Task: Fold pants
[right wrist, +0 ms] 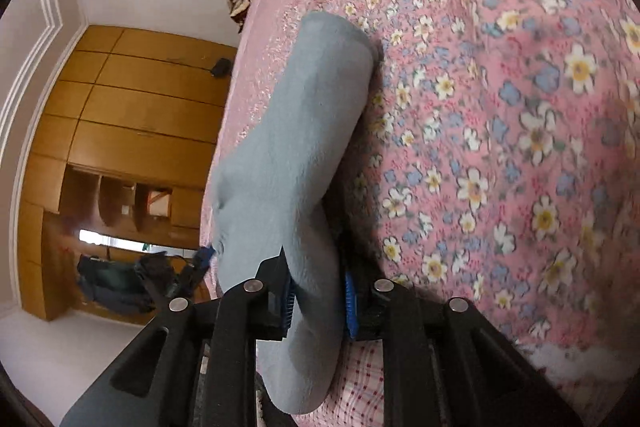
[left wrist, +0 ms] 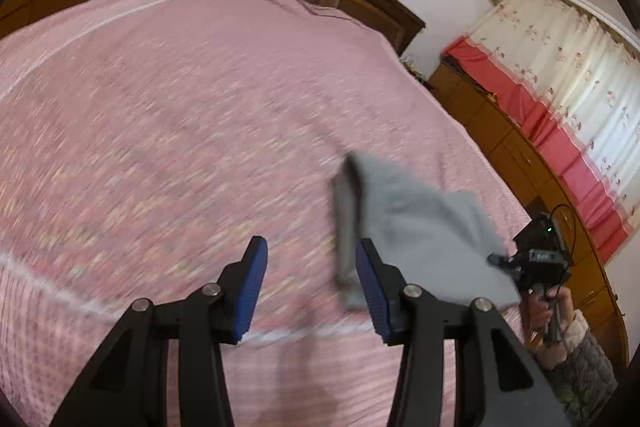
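The soft grey fleece pants (right wrist: 296, 131), bunched into a long folded strip, run from the right gripper (right wrist: 318, 301) away toward the far end of the pink floral bedspread (right wrist: 500, 131), hanging partly over the bed's edge. That gripper's blue ribbed pads (right wrist: 289, 301) pinch the strip near its near end, cloth filling the gap between them.

In the left wrist view the left gripper (left wrist: 310, 279) stands spread with nothing between its jaws; the grey cloth (left wrist: 416, 239) lies just to its right, a darker edge brushing past the right-hand finger (left wrist: 374, 291). The right hand (left wrist: 540, 311) is farther right, at the cloth's other side. The left gripper looks nearer the loose end, so any next grasp there likely means shifting right.
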Demonstrator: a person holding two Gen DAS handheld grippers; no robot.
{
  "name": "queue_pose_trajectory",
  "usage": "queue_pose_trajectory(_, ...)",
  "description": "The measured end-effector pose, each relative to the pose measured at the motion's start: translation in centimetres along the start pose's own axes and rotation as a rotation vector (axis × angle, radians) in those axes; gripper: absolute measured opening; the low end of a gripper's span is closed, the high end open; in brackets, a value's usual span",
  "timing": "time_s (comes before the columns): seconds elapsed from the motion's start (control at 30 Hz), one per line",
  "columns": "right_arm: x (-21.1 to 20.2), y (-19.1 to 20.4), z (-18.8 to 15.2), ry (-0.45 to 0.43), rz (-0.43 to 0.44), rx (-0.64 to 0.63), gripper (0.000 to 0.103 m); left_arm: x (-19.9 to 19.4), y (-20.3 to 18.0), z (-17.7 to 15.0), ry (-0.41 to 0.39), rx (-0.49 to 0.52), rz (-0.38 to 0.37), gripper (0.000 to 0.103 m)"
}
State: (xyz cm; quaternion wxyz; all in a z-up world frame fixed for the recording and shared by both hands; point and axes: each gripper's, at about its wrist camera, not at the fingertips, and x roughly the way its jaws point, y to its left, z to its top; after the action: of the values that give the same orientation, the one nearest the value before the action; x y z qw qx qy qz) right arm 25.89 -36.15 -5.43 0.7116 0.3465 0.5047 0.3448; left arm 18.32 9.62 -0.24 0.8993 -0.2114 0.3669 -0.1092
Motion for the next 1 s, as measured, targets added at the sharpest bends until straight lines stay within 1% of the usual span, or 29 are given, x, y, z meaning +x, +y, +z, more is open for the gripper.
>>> queue_pose_trajectory(0.03, -0.5, -0.1, -0.3, 0.0, -0.009, 0.002, 0.021, 0.4, -1.6, 1.0, -0.012, 0.027, -0.014, 0.047)
queue_pose_trajectory(0.1, -0.6, 0.4, -0.7, 0.006, -0.019, 0.0, 0.025, 1.4, -4.4, 2.0, -0.025, 0.069, -0.032, 0.046)
queue_pose_trajectory(0.13, -0.3, 0.8, -1.1, 0.02, -0.032, -0.005, 0.025, 2.6, -6.5, 3.2, -0.027, 0.096, -0.056, 0.04)
queue_pose_trajectory(0.17, 0.1, 1.1, -1.7, 0.056, -0.045, -0.012, 0.025, 3.6, -7.8, 3.8, -0.017, 0.116, -0.074, 0.034)
queue_pose_trajectory(0.2, 0.2, 1.4, -2.2, 0.073, -0.051, -0.025, 0.025, 4.8, -8.8, 4.1, -0.001, 0.129, -0.08, 0.032)
queue_pose_trajectory(0.23, 0.4, 1.8, -2.7, 0.084, -0.055, -0.044, 0.025, 6.8, -9.9, 4.6, 0.046, 0.145, -0.073, 0.03)
queue_pose_trajectory(0.27, 0.4, 1.8, -3.0, 0.087, -0.053, -0.048, 0.025, 8.5, -10.5, 4.8, 0.081, 0.156, -0.04, 0.028)
queue_pose_trajectory(0.3, 0.3, 1.7, -3.1, 0.088, -0.048, -0.045, 0.025, 9.9, -10.9, 4.6, 0.108, 0.168, 0.03, 0.027)
queue_pose_trajectory(0.33, 0.3, 1.5, -3.2, 0.094, -0.04, -0.036, 0.025, 12.2, -10.1, 4.5, 0.147, 0.174, 0.156, 0.016)
queue_pose_trajectory(0.37, 0.3, 1.4, -3.3, 0.101, -0.044, -0.036, 0.022, 13.5, -9.2, 4.4, 0.178, 0.166, 0.195, 0.004)
queue_pose_trajectory(0.4, 0.4, 1.4, -3.5, 0.107, -0.055, -0.043, 0.018, 14.7, -7.9, 4.2, 0.21, 0.147, 0.211, 0.004)
queue_pose_trajectory(0.43, 0.4, 1.5, -3.7, 0.107, -0.077, -0.057, 0.016, 15.3, -6.1, 4.0, 0.215, 0.078, 0.156, 0.004)
queue_pose_trajectory(0.47, 0.8, 1.4, -3.0, 0.107, -0.092, -0.057, 0.014, 15.0, -5.4, 4.0, 0.205, 0.039, 0.126, 0.003)
queue_pose_trajectory(0.5, 1.0, 1.7, -3.2, 0.107, -0.109, -0.064, 0.014, 14.6, -5.2, 4.1, 0.2, 0.02, 0.111, 0.003)
queue_pose_trajectory(0.57, 0.6, 1.7, -3.2, 0.1, -0.121, -0.065, 0.014, 13.5, -5.4, 4.1, 0.184, 0.036, 0.117, 0.003)
queue_pose_trajectory(0.63, 0.9, 1.7, -3.3, 0.093, -0.118, -0.04, 0.014, 11.6, -5.9, 3.3, 0.173, 0.021, 0.115, 0.004)
queue_pose_trajectory(0.67, 0.6, 1.4, -3.5, 0.088, -0.11, -0.022, 0.014, 10.8, -6.3, 3.2, 0.154, 0.019, 0.102, 0.014)
queue_pose_trajectory(0.7, 0.5, 1.4, -3.6, 0.088, -0.093, -0.009, 0.017, 9.4, -6.9, 2.8, 0.116, 0.034, 0.064, 0.022)
queue_pose_trajectory(0.73, -0.1, 0.7, -3.7, 0.092, -0.085, -0.004, 0.018, 8.5, -7.5, 2.6, 0.099, 0.054, 0.039, 0.03)
queue_pose_trajectory(0.77, -0.4, 0.4, -3.8, 0.094, -0.078, 0.003, 0.019, 8.2, -8.1, 1.9, 0.094, 0.091, 0.019, 0.031)
queue_pose_trajectory(0.8, -0.7, 0.0, -4.0, 0.095, -0.072, 0.007, 0.019, 8.2, -8.5, 1.3, 0.114, 0.133, 0.031, 0.031)
queue_pose_trajectory(0.83, -0.6, -0.2, -4.1, 0.095, -0.065, 0.011, 0.019, 8.7, -8.6, 0.0, 0.161, 0.203, 0.101, 0.03)
queue_pose_trajectory(0.87, -0.6, -0.3, -4.1, 0.093, -0.058, 0.016, 0.019, 8.8, -8.5, -0.8, 0.167, 0.242, 0.127, 0.028)
queue_pose_trajectory(0.9, -1.0, -0.8, -4.5, 0.091, -0.054, 0.014, 0.019, 8.5, -8.4, -1.5, 0.153, 0.273, 0.141, 0.028)
queue_pose_trajectory(0.97, -1.2, -0.8, -4.8, 0.074, -0.084, -0.026, 0.016, 7.9, -8.4, -2.3, 0.153, 0.321, 0.209, 0.021)
queue_pose_trajectory(1.0, -1.1, -0.6, -5.0, 0.066, -0.102, -0.049, 0.015, 7.5, -8.5, -2.4, 0.155, 0.341, 0.24, 0.019)
